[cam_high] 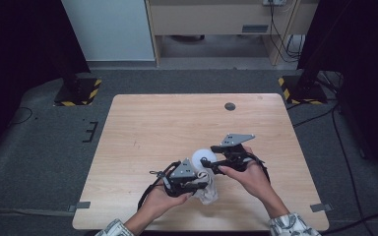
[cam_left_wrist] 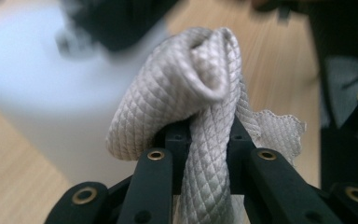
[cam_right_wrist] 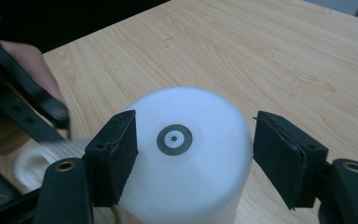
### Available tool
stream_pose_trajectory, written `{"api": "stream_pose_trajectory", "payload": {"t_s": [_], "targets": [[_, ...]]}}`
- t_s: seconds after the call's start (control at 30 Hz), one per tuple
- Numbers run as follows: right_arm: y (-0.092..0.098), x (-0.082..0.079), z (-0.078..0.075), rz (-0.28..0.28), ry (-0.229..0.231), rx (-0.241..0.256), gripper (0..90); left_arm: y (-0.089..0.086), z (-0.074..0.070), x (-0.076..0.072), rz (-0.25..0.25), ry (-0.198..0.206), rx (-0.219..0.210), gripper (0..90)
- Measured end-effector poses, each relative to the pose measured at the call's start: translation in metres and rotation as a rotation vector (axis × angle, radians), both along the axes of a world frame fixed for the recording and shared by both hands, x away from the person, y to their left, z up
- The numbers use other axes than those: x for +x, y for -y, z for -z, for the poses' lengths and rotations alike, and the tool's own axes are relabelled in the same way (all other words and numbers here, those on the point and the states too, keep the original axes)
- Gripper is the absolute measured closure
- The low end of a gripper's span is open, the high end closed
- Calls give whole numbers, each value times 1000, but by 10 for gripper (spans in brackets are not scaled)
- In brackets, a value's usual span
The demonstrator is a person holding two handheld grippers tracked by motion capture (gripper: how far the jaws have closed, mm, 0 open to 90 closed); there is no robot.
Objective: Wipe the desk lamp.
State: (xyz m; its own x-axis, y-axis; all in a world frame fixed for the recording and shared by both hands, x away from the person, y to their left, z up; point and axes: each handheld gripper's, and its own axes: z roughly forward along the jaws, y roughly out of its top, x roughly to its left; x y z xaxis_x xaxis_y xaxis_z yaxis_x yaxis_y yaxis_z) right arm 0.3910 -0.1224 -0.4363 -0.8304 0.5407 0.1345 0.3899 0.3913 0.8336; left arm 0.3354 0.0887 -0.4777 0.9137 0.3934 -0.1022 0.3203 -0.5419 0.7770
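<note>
Overhead, the table carries a white cup near its front middle, with the left gripper and right gripper meeting around it and a cloth bunched just below the cup. Next, the left gripper view has its jaws pinched tight on the quilted grey cloth, which folds over above them; the cup sits blurred behind, left. Lastly, the right gripper view shows its jaws spread wide either side of the cup, the left pad touching its wall, the right pad just apart.
</note>
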Motion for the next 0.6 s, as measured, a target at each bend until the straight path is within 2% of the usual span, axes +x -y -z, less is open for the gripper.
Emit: {"api": "stream_pose_trajectory", "payload": {"t_s": [0.07, 0.13, 0.17, 0.23, 0.3, 0.37, 0.4, 0.5, 0.57, 0.6], "targets": [[0, -1, 0, 1, -5, -3, 311, 1, 7, 2, 5, -11, 42, 766], [0, 0, 0, 1, -4, 0, 312, 5, 3, 1, 10, 12, 54, 768], [1, 0, 0, -2, -9, 1, 311, 6, 0, 0, 17, 29, 41, 768], [1, 1, 0, -3, -12, 4, 311, 7, -13, -4, 33, 67, -14, 766], [1, 1, 0, -5, -10, 3, 311, 5, -25, -6, 29, 97, -68, 765], [1, 1, 0, -4, -11, 3, 311, 3, -25, -4, 18, 86, -79, 764], [1, 1, 0, -4, -10, 3, 311, 3, -22, -3, 15, 76, -72, 764], [1, 0, 0, -2, -8, 2, 312, 4, -4, 2, 16, 8, -28, 767], [1, 0, 0, -2, -9, 3, 312, 10, 6, 2, 18, 6, 39, 766], [1, 0, 0, -3, -9, 2, 312, 12, 7, 1, 20, 11, 57, 764]]}}
